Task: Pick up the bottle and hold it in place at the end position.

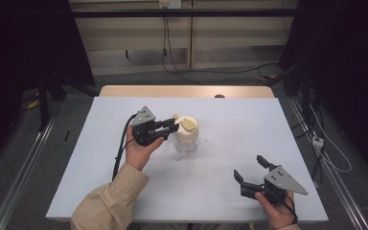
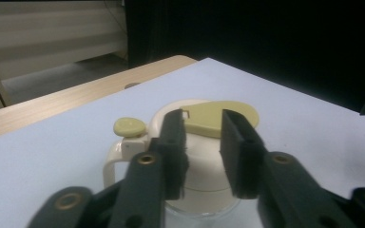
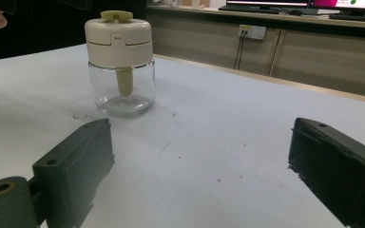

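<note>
- High view: the jar is seen standing upright near the middle of the white table cover, with the left gripper brought up against its cream lid from the left.
- Left gripper view: the jaws are seen narrowly parted, one to each side of the top of the lid; whether they press on it cannot be told. The approach is judged to suit working the lid or its olive flap, with the small knob left free beside the jaws.
- Right gripper view: the right gripper is held wide open and empty, low over the cover, well apart from the jar; it is judged to be kept clear in reserve.
- Dark specks are scattered over the cover; a wooden table edge is exposed at the far side.
- Grey floor, trailing cables and a wall socket are seen beyond the table.
</note>
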`<action>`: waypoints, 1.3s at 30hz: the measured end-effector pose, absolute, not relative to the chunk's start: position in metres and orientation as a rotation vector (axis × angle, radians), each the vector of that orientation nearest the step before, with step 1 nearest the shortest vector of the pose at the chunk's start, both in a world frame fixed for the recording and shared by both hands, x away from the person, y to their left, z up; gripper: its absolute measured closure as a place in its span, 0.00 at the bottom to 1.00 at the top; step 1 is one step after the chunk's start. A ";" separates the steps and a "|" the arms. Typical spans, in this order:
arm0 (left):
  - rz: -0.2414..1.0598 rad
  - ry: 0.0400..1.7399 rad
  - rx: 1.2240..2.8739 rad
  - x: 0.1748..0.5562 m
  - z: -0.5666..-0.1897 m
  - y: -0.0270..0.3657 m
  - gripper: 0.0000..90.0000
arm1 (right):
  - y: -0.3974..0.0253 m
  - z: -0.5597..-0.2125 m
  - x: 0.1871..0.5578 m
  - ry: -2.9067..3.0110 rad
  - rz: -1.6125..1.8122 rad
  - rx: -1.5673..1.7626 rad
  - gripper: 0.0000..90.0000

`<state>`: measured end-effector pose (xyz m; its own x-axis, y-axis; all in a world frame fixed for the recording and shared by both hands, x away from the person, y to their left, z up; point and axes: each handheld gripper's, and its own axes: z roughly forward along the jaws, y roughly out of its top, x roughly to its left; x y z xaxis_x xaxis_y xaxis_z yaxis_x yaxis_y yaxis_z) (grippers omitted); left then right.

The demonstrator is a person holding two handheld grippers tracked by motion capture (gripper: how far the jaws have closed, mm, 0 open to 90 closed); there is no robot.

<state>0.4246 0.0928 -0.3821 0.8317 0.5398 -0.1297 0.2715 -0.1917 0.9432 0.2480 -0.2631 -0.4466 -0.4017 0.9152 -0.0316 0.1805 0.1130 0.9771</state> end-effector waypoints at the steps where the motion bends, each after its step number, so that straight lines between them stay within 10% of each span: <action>1: 0.264 0.620 1.788 0.425 -0.382 0.092 0.86 | -0.263 -0.447 0.248 1.698 1.342 1.080 0.08; 9: 0.232 0.614 1.825 0.428 -0.385 0.083 1.00 | -0.266 -0.447 0.246 1.697 1.338 1.088 0.08; 39: 0.226 0.631 1.821 0.426 -0.388 0.083 1.00 | -0.227 -0.437 0.288 1.848 1.316 1.156 0.08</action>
